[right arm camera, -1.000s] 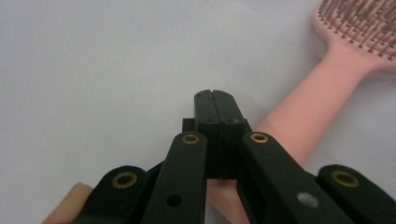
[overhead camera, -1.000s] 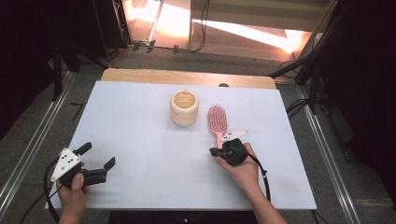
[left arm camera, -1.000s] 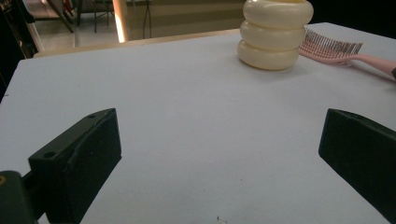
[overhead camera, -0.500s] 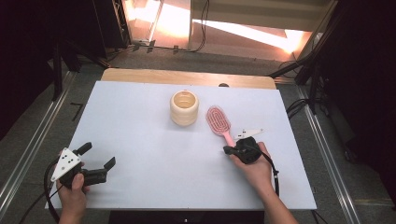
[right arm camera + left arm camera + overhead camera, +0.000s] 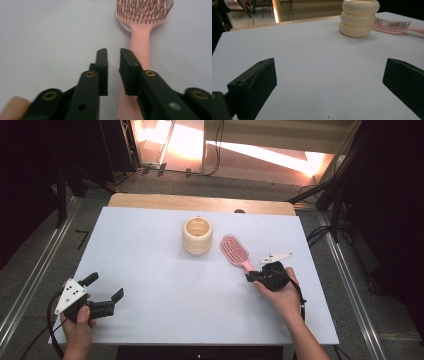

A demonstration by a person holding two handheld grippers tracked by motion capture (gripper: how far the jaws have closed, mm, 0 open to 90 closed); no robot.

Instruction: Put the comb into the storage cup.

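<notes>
A pink hairbrush (image 5: 234, 250) lies bristles up on the white table (image 5: 150, 255), right of a cream ringed cup (image 5: 197, 235). My right gripper (image 5: 251, 277) sits at the end of the brush's handle, low over the table. In the right gripper view its jaws (image 5: 113, 53) have just been opening and stand a narrow gap apart with bare table between them; the hairbrush handle (image 5: 140, 42) runs under the right-hand jaw. My left gripper (image 5: 105, 286) rests wide open near the front left corner, with nothing between its jaws (image 5: 329, 72). From there the cup (image 5: 359, 18) and hairbrush (image 5: 392, 25) lie far ahead.
A wooden strip (image 5: 200, 202) borders the table's far edge, and metal rails (image 5: 30, 285) run along both sides. Bare white surface spreads between the two grippers and in front of the cup.
My right hand moved to the right with the brush handle, swinging the brush head toward the cup. Its jaws then parted off the handle. The left gripper stayed put.
</notes>
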